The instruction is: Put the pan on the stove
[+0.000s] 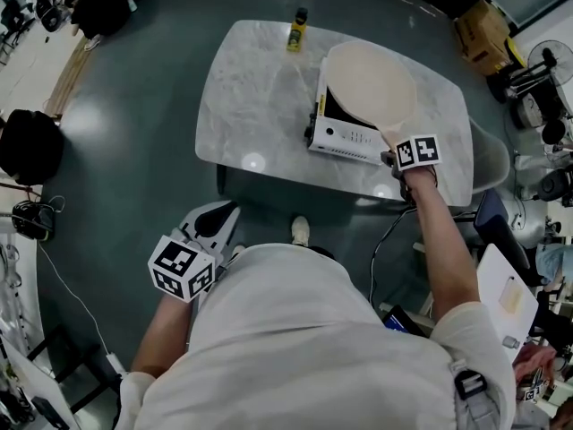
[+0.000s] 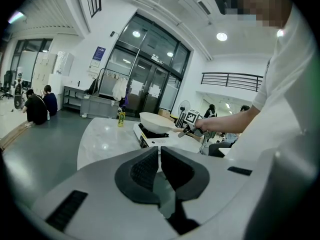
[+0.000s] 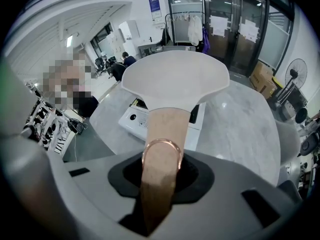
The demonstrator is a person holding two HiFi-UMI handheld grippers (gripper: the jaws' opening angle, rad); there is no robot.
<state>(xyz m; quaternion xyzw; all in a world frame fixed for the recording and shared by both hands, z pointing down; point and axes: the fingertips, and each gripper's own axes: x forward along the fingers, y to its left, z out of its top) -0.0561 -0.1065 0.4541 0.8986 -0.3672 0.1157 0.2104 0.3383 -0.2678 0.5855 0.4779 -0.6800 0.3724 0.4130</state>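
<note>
Your right tongs [image 3: 161, 170] are closed on the pan's handle [image 3: 162, 134]. The pads press it from both sides, just behind the copper ring. Your left tongs [image 2: 159, 154] have the jaws together with nothing between them. They hang low beside your body, well apart from the desk [image 1: 260, 88], so the right hand is the only one near the work.

From the right tongs the pan [image 1: 370, 83] lies straight ahead. Its long axis runs from the handle, at the near edge of the desk, toward the far edge. The bowl is over the stove [image 1: 345, 137], which stands on the right part of the desk close to the near edge. The bowl reaches past the stove's far side and right side. I cannot tell if its bottom already rests on the black top or is just above it.

I think the move left is small: go down and perhaps pull the pan a little toward the near edge to centre it. The left part of the desk is bare. A bottle [image 1: 295, 32] stands at the far edge, well apart from the pan.
</note>
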